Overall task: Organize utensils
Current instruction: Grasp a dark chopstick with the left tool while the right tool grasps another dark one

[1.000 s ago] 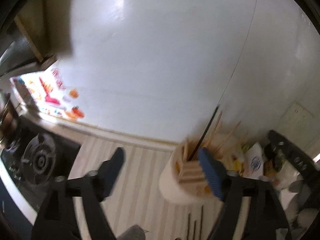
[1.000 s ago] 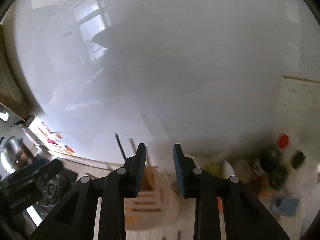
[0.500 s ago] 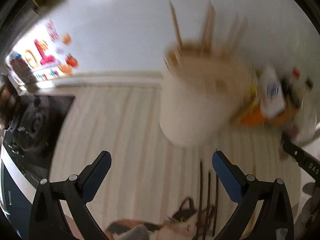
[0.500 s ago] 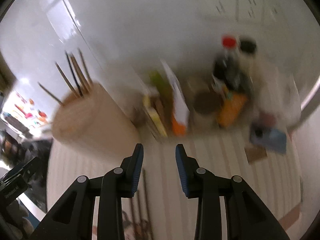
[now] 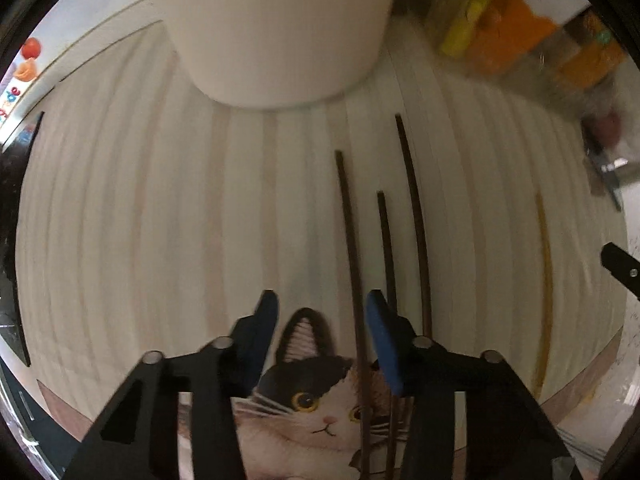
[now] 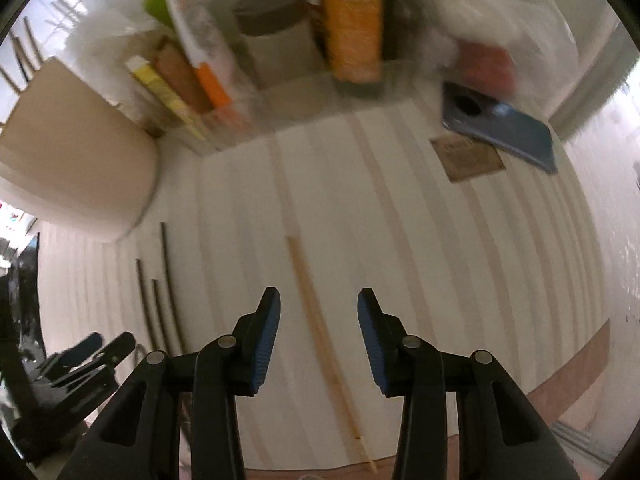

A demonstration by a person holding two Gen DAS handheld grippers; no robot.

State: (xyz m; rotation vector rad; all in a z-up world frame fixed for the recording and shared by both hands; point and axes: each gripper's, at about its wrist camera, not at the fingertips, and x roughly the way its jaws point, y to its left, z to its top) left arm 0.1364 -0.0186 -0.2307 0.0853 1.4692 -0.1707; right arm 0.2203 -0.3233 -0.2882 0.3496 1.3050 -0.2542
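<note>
Three dark chopsticks [image 5: 347, 216] lie side by side on the striped mat, their near ends on a cat-print coaster [image 5: 316, 396]. My left gripper [image 5: 322, 316] is open low over them, with the leftmost chopstick between its jaws. A light bamboo chopstick [image 6: 316, 312] lies apart to the right; it also shows in the left wrist view [image 5: 545, 280]. My right gripper [image 6: 319, 312] is open right above it, one jaw on each side. The cream utensil holder [image 5: 276, 28] stands behind the dark chopsticks, with several sticks in it in the right wrist view [image 6: 68, 128].
Bottles and packets [image 6: 352, 32] crowd the back of the counter. A blue phone [image 6: 504, 128] and a brown card [image 6: 468, 158] lie at the back right. A black stove [image 5: 10, 208] borders the mat on the left.
Both grippers have tilted down from the wall and dropped close to the mat. The left jaws have narrowed around a dark chopstick; the right jaws have widened over the bamboo one.
</note>
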